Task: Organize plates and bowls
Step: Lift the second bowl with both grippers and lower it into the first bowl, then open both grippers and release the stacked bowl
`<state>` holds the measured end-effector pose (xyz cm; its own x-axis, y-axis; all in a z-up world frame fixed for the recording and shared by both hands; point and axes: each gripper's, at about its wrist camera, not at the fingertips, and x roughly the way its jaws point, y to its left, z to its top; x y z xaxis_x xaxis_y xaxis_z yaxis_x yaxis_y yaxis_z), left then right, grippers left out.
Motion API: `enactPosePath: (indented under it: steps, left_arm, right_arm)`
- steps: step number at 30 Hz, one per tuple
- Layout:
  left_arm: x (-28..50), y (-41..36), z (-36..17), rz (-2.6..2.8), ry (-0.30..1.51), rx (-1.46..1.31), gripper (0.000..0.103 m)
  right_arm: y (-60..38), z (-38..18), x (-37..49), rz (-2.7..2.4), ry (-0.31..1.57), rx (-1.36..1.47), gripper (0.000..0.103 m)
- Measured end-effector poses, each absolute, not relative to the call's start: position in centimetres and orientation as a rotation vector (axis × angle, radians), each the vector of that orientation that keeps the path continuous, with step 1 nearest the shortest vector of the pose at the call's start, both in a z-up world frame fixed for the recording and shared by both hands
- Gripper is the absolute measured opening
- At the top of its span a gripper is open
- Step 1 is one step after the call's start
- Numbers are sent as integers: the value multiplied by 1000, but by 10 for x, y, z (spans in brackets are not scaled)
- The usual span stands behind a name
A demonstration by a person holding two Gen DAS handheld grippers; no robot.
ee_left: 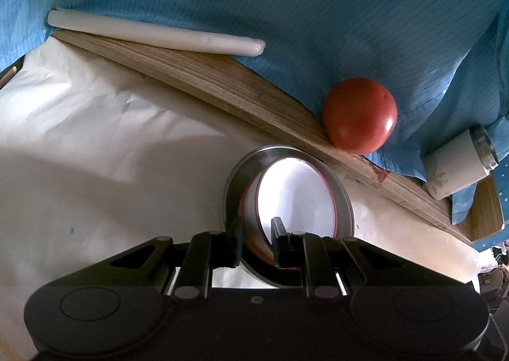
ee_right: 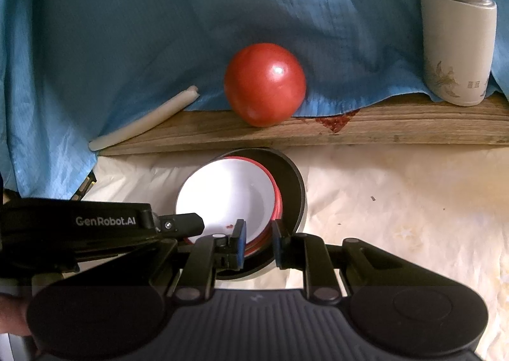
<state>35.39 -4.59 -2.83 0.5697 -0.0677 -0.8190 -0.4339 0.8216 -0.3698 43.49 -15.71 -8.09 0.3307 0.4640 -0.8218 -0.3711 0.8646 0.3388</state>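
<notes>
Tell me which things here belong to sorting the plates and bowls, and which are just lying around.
Part of the job:
white bowl with red rim
metal bowl under it
left gripper
right gripper

Just lying about:
tomato
white candle
thermos cup
blue cloth
wooden board

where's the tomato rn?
The tomato sits centre in the right wrist view, on the wooden board against the blue cloth, just behind the nested bowls, left of the white tumbler.
</notes>
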Motion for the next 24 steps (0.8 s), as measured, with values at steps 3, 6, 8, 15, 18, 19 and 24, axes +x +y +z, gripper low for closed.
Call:
enactPosePath:
  steps: [3,6,8,15,18,19,24]
  left_arm:
    - [354,-45,-28,230,951,-594,19]
    - [353,-46,-28,228,949,-597,19]
    - [353,-46,-27,227,946,-594,19]
    - [348,-45,-23,230,934,-595,20]
    - [346,-44,-20,232,924,-597,22]
    - [344,-44,-18,233,918,-596,23]
    - [337,-44,-6,228,856,-569,31]
  right_arm:
    - [-158,-80,434,544,1102,97,21]
    - [-158,-78,434,543,1096,97,22]
    - [-159,-77,433,541,1092,98,23]
    - [-163,-70,428,530,1072,107,37]
    - [-166,-68,426,523,1061,112,43]
    - [-167,-67,425,520,1057,114,44]
    - [-177,-62,421,499,1036,130,53]
